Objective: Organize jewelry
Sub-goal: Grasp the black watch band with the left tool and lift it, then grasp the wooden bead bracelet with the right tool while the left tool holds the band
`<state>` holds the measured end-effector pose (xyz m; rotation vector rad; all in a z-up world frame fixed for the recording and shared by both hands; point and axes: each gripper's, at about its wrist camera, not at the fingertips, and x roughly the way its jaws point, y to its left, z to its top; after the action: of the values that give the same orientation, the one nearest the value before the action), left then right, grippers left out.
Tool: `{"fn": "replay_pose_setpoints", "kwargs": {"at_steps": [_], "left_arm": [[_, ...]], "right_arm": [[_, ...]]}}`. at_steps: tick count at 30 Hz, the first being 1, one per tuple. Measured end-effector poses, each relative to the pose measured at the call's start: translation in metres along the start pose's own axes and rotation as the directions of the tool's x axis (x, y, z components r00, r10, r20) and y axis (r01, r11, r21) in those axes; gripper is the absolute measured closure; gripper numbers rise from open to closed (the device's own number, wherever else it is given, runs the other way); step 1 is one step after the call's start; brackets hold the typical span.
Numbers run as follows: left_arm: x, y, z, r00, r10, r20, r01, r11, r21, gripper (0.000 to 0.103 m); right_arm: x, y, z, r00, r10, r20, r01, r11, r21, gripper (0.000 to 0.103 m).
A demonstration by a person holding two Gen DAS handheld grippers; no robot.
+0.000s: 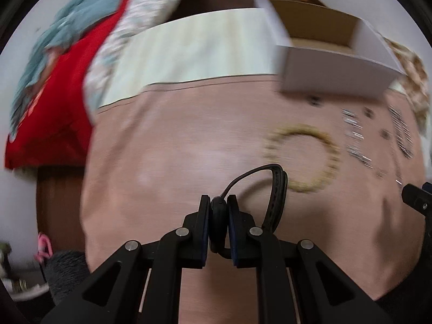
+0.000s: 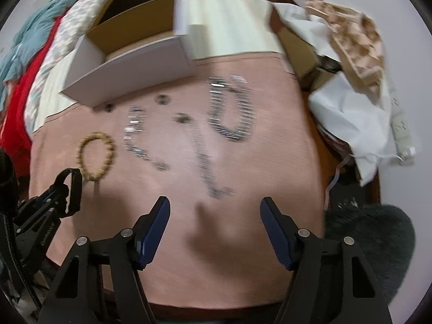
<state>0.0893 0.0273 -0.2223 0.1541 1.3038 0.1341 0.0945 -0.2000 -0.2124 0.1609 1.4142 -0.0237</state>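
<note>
A black strap (image 1: 276,197) was held pinched in the left gripper (image 1: 218,216) above the pink cloth (image 1: 175,148), near the bead bracelet (image 1: 302,159). The right gripper (image 2: 214,224) was spread, empty. Transfer into the white box (image 1: 337,62) appeared due next.

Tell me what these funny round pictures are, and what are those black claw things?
A person holds a grabber tool in each hand, and each tool carries a camera looking along its two fingers. In one picture the left gripper pinches a black watch. In the other the right gripper is open, holding nothing. Below them lies a pink cloth with a wooden bead bracelet, silver chains and a white open box. The pictures are blurry.
</note>
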Motion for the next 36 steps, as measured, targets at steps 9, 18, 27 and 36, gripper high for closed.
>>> {"fn": "replay_pose_setpoints", "kwargs": {"at_steps": [9,18,27,36], "left_arm": [[0.033,0.055,0.018,0.998,0.062,-0.029,-0.065,0.991,-0.120,0.093],[0.045,0.070,0.025,0.999,0.041,-0.034,-0.045,0.990,-0.131,0.093],[0.033,0.064,0.024,1.000,0.004,-0.020,-0.006,0.993,-0.122,0.093],[0.031,0.056,0.024,1.000,-0.012,-0.019,0.009,0.993,-0.116,0.093]], "right_arm": [[0.037,0.102,0.028,0.998,0.001,0.066,0.007,0.993,-0.121,0.045],[0.055,0.142,0.032,0.986,-0.115,0.122,0.143,0.956,-0.258,0.089],[0.030,0.101,0.025,0.990,0.121,0.066,-0.111,0.983,-0.145,0.094],[0.015,0.069,0.026,0.974,0.224,0.013,-0.220,0.965,-0.141,0.051]]}}
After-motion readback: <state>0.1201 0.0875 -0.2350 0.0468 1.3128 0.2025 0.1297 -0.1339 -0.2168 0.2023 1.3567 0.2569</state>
